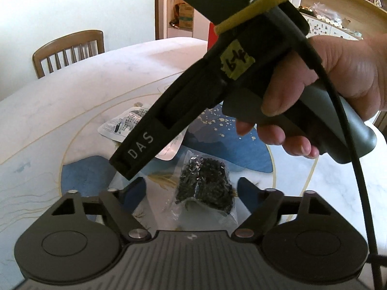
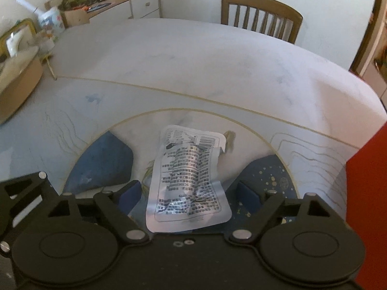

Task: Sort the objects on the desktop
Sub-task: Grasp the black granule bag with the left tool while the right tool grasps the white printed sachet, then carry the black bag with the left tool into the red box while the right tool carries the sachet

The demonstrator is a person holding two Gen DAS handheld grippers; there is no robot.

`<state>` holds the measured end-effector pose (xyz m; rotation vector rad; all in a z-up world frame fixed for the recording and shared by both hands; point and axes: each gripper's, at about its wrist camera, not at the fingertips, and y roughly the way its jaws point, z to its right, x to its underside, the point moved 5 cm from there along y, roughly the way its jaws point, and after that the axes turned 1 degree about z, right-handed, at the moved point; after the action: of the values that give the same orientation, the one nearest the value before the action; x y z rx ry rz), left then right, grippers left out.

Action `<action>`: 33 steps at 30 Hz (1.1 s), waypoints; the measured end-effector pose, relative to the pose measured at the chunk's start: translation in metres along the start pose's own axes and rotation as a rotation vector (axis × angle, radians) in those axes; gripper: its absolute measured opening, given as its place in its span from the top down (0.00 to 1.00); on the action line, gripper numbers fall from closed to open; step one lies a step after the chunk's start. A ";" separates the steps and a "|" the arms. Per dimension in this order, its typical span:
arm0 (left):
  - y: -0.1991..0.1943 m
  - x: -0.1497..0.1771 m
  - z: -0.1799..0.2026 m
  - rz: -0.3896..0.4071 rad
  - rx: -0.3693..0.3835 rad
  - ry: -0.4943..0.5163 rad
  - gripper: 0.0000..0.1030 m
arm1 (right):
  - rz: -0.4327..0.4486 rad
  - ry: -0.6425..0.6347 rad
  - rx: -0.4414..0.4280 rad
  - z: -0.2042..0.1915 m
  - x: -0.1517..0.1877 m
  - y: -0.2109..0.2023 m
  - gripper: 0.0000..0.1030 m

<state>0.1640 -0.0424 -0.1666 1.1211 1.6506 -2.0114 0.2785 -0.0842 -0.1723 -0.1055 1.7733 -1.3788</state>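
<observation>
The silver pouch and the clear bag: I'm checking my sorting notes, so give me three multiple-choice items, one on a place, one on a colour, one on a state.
1. Where does the silver pouch lie?
A. between the right gripper's open fingers
B. on the chair
C. in the cardboard box

2. What colour are the contents of the clear bag?
A. red
B. black
C. yellow

3. How does the left gripper stand?
A. shut on the bag
B. shut on nothing
C. open

Answers: 1 A, the pouch lies flat on the table between both fingers. 2 B, dark pieces fill the bag. 3 C, its fingers stand apart on either side of the bag.
</observation>
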 end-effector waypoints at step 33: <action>-0.009 -0.005 -0.020 -0.060 -0.012 -0.096 0.66 | 0.003 0.116 0.058 0.031 0.031 -0.049 0.47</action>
<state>0.1683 -0.0227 -0.1573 0.9663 1.6644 -2.0548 0.2596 -0.1432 -0.1502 0.0081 1.8257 -1.4583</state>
